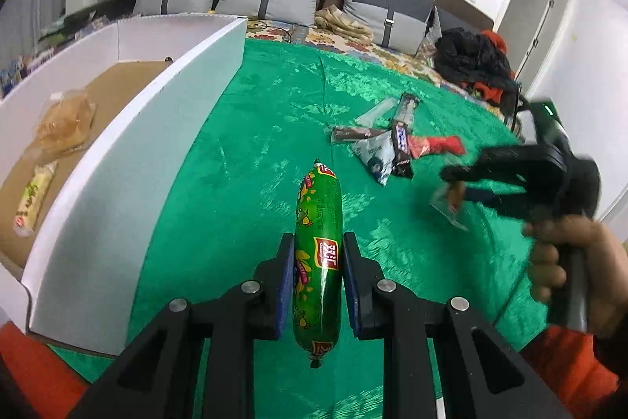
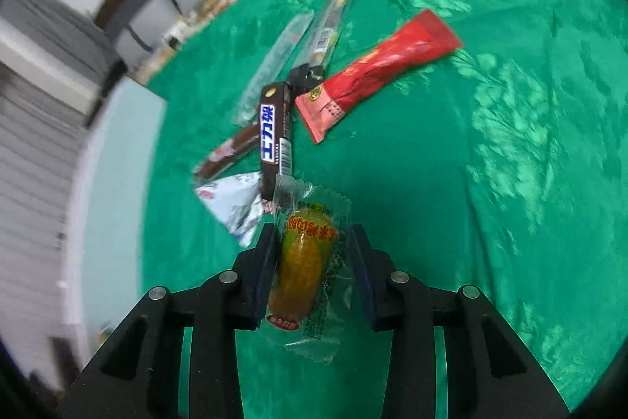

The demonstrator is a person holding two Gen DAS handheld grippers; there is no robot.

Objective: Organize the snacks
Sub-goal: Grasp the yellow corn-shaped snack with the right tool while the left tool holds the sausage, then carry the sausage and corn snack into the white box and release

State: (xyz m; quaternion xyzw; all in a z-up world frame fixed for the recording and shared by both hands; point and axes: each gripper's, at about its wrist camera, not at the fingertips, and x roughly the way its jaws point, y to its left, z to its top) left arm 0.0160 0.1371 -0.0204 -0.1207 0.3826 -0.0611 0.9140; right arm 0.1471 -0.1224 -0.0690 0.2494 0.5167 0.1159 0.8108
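Snacks are what we are sorting, and each pair of tongs has one. Our left tongs (image 1: 318,273) are clamped on a green sausage (image 1: 317,254), its long axis running straight ahead along the fingers, up the middle of the left view. Our right tongs (image 2: 310,269) have a clear-wrapped yellow sweet (image 2: 306,262) between them: the left pad touches the wrapper, but a sliver of gap shows at the right pad, so we judge the grip not yet firm.

Outward from the right tongs, just above the sweet, lie the loose snacks on the green cloth (image 2: 490,183): a dark chocolate bar (image 2: 274,136), a white sachet (image 2: 231,203), a red packet (image 2: 376,73).

What the coming move turns on is the white box (image 1: 129,152). It fills the left of the left view, with a bun (image 1: 64,120) and a yellow bar (image 1: 33,199) already inside. The sausage sits just right of its wall, so we judge the left hand nearer and likely to drop first.
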